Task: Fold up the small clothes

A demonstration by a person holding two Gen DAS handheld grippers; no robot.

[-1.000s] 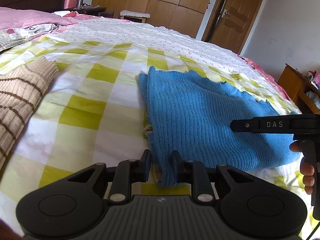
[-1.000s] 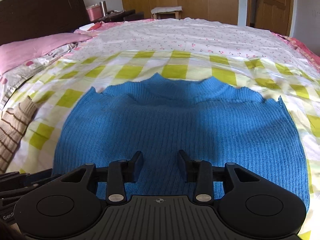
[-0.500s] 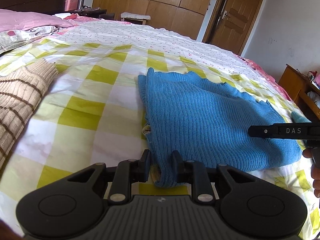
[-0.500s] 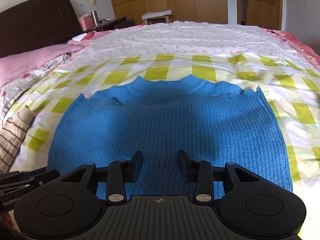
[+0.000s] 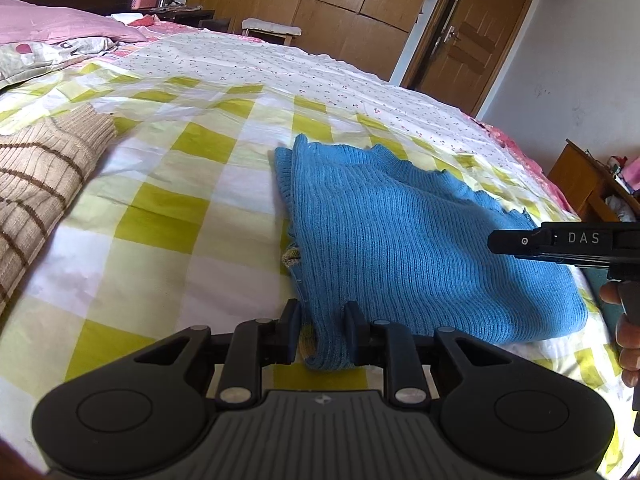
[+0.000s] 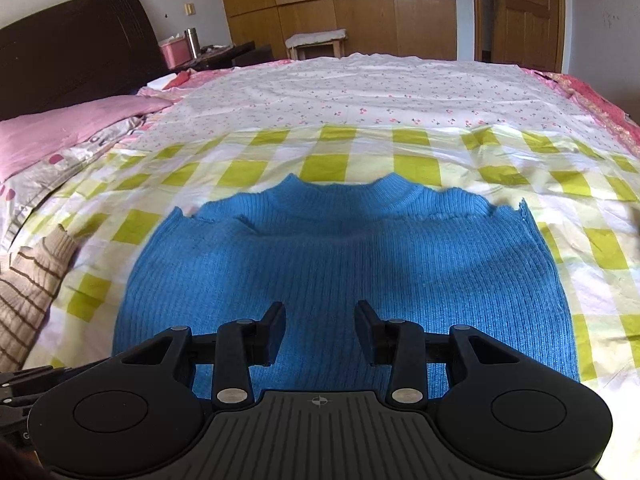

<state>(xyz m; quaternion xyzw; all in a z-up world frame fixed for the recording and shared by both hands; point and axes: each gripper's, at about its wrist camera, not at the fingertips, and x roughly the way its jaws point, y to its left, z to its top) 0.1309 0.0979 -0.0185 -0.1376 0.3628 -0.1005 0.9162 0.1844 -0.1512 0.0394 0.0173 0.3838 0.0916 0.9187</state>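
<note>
Lying flat on the yellow-and-white checked bed sheet (image 6: 328, 164) is the blue ribbed knit sweater (image 6: 340, 272), its neck at twelve o'clock and its bottom hem closest to the right wrist camera. The left gripper (image 5: 323, 332) is clenched on the sweater's near left corner, and the blue cloth bunches up between its black fingers (image 5: 290, 330). The right gripper (image 6: 320, 330) hangs over the bottom hem with its jaws partly apart; I cannot tell if they touch the cloth. In the left wrist view its black arm with white letters sticks in at three o'clock, held by a hand (image 5: 628, 340).

Bare sheet shows on every side of the sweater, most of it at nine o'clock and twelve o'clock. A tan knit sweater with brown stripes (image 5: 36, 184) lies at nine o'clock, well apart from the blue one.

Farther up the bed is a white sheet with tiny red flowers (image 6: 360, 96). Pink pillows (image 6: 60, 132) and a dark headboard (image 6: 76, 48) sit at ten o'clock. Brown wooden wardrobe doors (image 6: 340, 4) and a wooden door (image 6: 528, 12) stand at twelve and one o'clock.
</note>
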